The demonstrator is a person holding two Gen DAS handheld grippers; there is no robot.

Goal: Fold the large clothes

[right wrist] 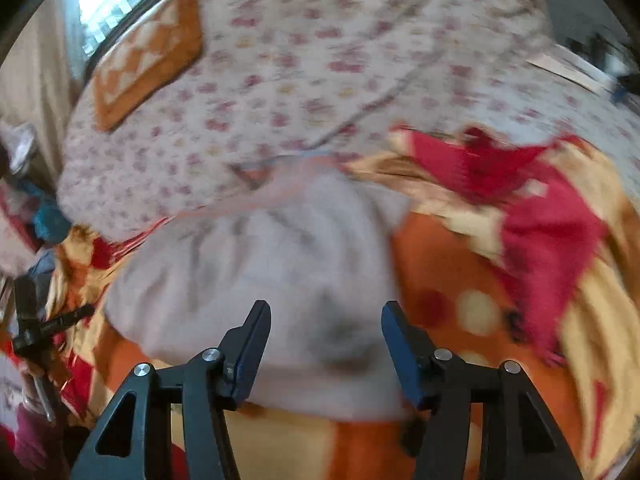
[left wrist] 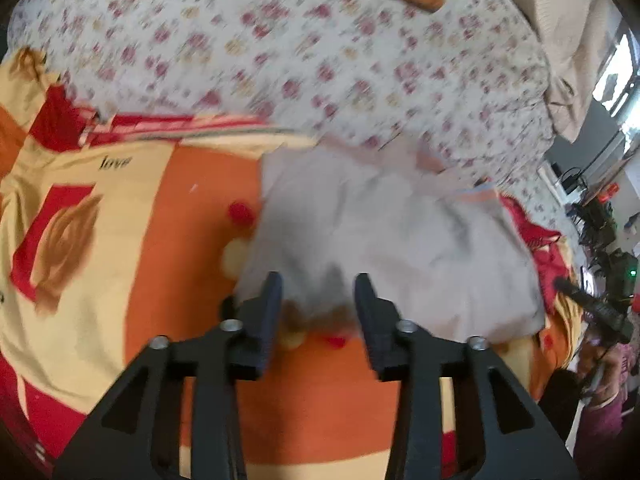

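A pale lilac-grey garment (left wrist: 392, 240) lies folded into a rough rectangle on the orange, red and cream bed sheet (left wrist: 180, 240). My left gripper (left wrist: 318, 280) hovers over the garment's near left corner. Its jaws are open and nothing is between them. In the right wrist view the same garment (right wrist: 260, 272) spreads out ahead, and my right gripper (right wrist: 324, 308) stands open above its near edge, also with nothing held. Both views are blurred.
A floral quilt (left wrist: 320, 40) is bunched behind the garment, with an orange cushion (right wrist: 148, 60) on it. Crumpled red and cream sheet (right wrist: 540, 220) rises at the right. A purple sleeve (left wrist: 604, 392) and a black tool (left wrist: 592, 308) show at the bed's edge.
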